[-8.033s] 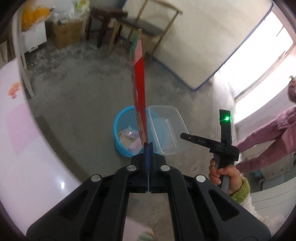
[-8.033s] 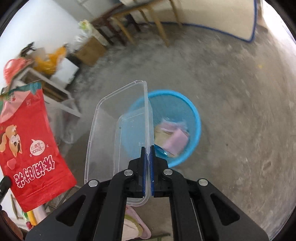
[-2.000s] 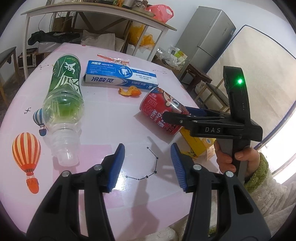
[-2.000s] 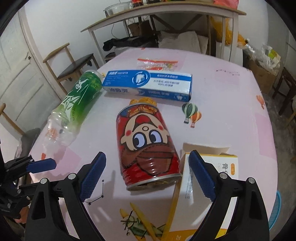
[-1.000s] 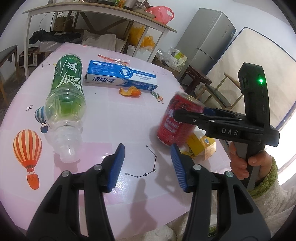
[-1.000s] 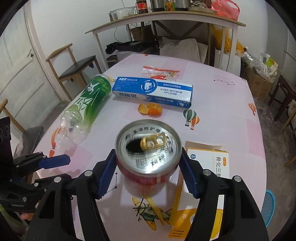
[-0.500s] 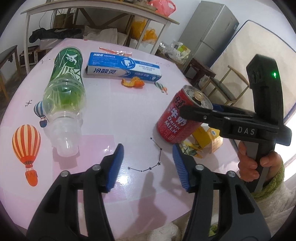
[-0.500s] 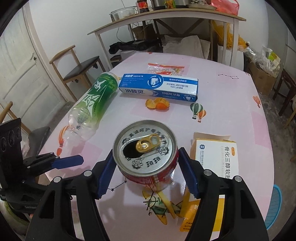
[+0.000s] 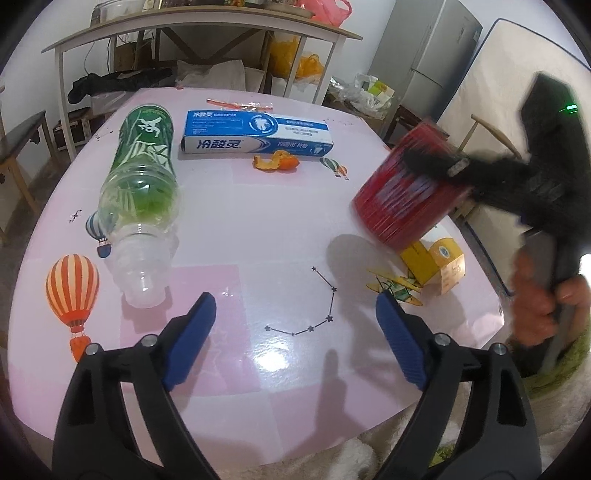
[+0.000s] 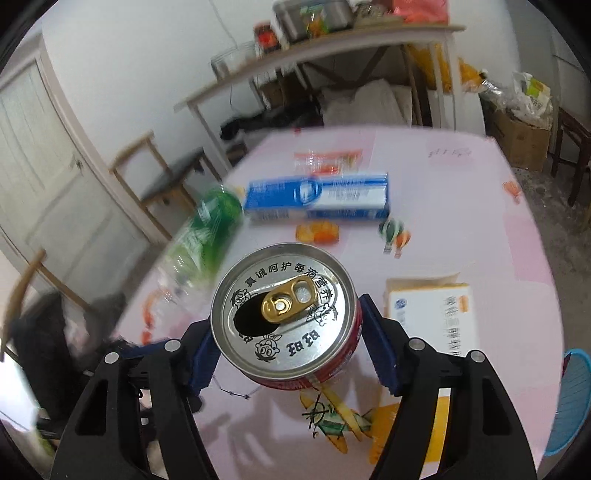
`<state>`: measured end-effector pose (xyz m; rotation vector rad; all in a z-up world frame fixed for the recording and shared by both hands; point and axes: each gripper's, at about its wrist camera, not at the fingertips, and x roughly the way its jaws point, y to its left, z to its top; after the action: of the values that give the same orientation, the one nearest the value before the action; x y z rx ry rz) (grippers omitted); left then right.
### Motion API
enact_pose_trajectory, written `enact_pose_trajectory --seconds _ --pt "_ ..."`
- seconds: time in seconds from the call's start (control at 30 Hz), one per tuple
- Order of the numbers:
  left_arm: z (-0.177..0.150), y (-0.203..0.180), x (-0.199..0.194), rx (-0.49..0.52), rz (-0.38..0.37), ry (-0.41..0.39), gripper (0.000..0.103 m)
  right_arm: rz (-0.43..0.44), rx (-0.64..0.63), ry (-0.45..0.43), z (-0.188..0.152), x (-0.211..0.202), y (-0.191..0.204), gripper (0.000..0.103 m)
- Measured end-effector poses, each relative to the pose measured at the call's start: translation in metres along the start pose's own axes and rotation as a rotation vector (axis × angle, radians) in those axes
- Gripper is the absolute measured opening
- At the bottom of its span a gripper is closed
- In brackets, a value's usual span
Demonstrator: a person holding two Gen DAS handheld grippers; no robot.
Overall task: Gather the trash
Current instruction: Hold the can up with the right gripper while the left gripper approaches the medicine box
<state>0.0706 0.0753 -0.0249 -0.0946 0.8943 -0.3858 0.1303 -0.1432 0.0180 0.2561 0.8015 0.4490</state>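
Observation:
My right gripper (image 10: 291, 354) is shut on a red drink can (image 10: 284, 306), held upright above the pink table, its opened silver top facing the camera. In the left wrist view the can (image 9: 406, 199) and the right gripper holding it are blurred, lifted above the table's right side. My left gripper (image 9: 295, 328) is open and empty, low over the table's near edge. A green plastic bottle (image 9: 144, 177) lies on its side at the left. A blue toothpaste box (image 9: 255, 136), an orange peel (image 9: 275, 162) and a yellow-white carton (image 9: 436, 258) lie on the table.
A clear wrapper (image 9: 240, 105) lies at the table's (image 9: 240, 229) far edge. The blue trash basket's rim (image 10: 574, 398) shows on the floor at the right. A wooden shelf table (image 9: 203, 33), chairs and a fridge (image 9: 424, 62) stand behind.
My right gripper has lifted the can higher and swung it to the right, fast enough to blur. My left gripper has opened wider and stayed in place.

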Motion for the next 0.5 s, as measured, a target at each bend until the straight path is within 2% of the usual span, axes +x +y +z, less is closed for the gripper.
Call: enact_pose_trajectory --seconds 0.13,0.23,0.33,0.5 --pt "0.006 -0.011 0.006 0.021 -0.012 0.004 0.088 -0.06 0.035 -0.128 0.013 -0.053 -0.02 0.067" --pt "0.012 -0.024 0.012 0.054 -0.026 0.005 0.089 -0.176 0.055 -0.185 0.016 -0.08 -0.047 0.067" --pt "0.017 -0.037 0.021 0.07 -0.046 0.016 0.089 -0.261 0.119 -0.17 0.011 -0.084 -0.084 0.067" --pt "0.024 -0.049 0.039 0.051 -0.089 0.041 0.089 -0.287 0.2 -0.073 -0.005 -0.051 -0.123 0.067"
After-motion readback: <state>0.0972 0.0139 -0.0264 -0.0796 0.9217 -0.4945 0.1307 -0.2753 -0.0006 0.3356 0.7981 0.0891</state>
